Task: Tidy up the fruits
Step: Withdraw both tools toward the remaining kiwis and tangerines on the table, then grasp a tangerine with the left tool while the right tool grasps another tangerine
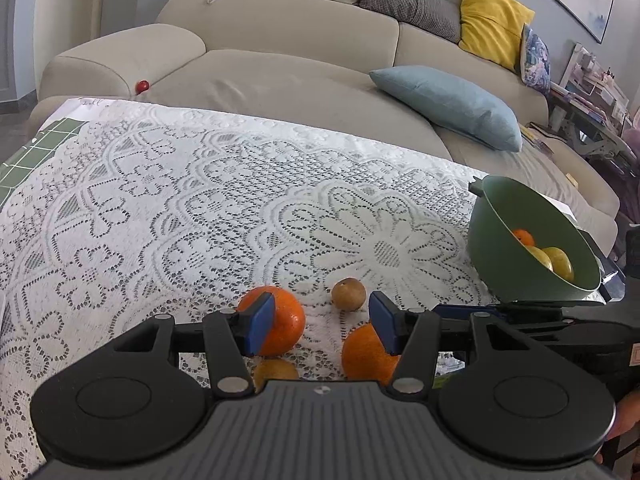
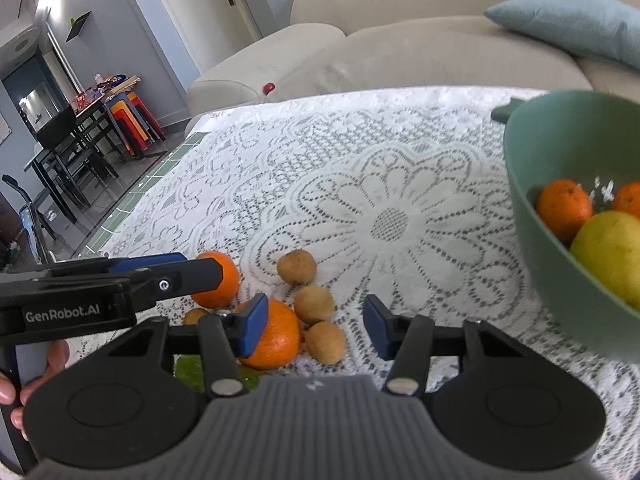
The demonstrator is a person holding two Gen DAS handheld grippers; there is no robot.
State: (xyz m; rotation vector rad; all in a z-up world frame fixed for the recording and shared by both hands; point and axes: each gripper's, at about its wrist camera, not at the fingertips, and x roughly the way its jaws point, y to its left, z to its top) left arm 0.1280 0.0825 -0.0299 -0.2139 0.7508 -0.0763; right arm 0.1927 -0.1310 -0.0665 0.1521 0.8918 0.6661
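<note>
oranges (image 1: pixel 276 320) flank left gripper (image 1: pixel 322 322) — untouched

Table under white lace cloth (image 1: pixel 240 184): green bowl (image 1: pixel 520 256), oranges (image 2: pixel 276 336), small brown fruits (image 2: pixel 314 303) on it.

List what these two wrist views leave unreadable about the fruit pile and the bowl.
- Green fruit, right wrist view: mostly behind the right gripper; kind unclear.
- Yellowish fruit, left wrist view: half hidden by the left gripper.
- Green bowl, right wrist view: cut off by the frame's edge; contents only partly seen.
- Bowl's underside, both views: whether it rests on the lace tablecloth is unclear.
</note>
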